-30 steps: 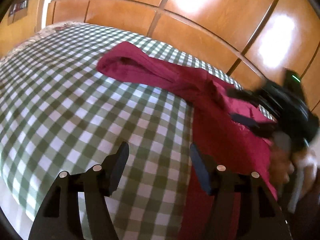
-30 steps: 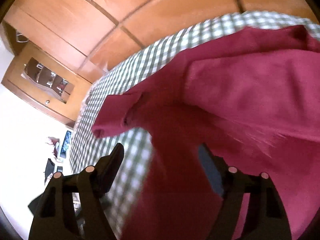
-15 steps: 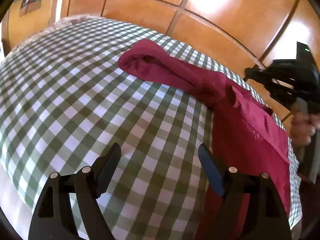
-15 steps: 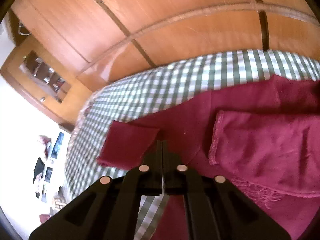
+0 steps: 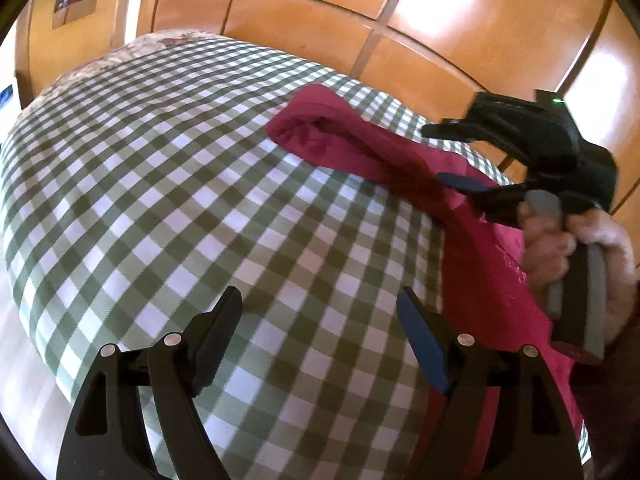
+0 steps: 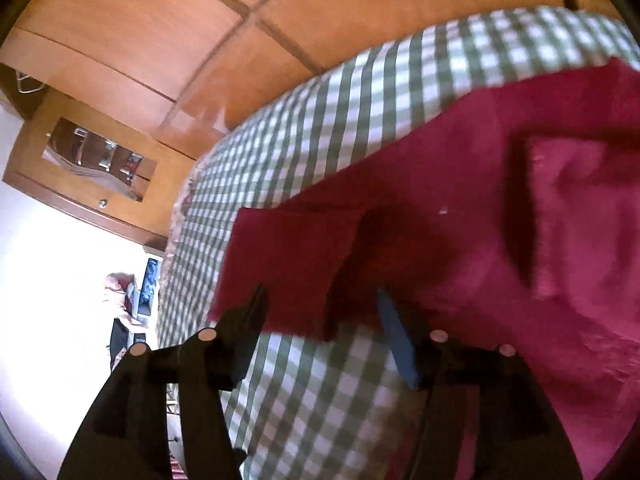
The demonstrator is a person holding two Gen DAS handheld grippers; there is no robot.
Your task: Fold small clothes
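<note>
A big wooden wardrobe (image 5: 460, 12) is standing behind a bed, and a green and white checked cloth (image 5: 180, 184) is covering the bed. A dark red piece of clothing (image 5: 472, 240) is lying on the checked cloth, on the right side in the left wrist view. One sleeve (image 5: 320, 132) is reaching out flat toward the wardrobe.

The left gripper (image 5: 320, 328) is hanging over the bare checked cloth, just beside the red clothing. Its two fingers are standing wide apart and are holding nothing. One finger has a blue pad (image 5: 420, 344).

The right gripper (image 5: 460, 156) is showing in the same view, over the red clothing near the sleeve. A hand (image 5: 580, 256) is wrapping around its grey handle. In the right wrist view, the right gripper (image 6: 320, 320) is pointing at the end of the sleeve (image 6: 288, 268). Its fingers are standing apart, one on each side of the sleeve's edge, and are not squeezing it. This view is a bit blurry, so whether a finger is touching the cloth is hard to tell.

A small glass cupboard door (image 6: 100, 160) is showing far off on the left.
</note>
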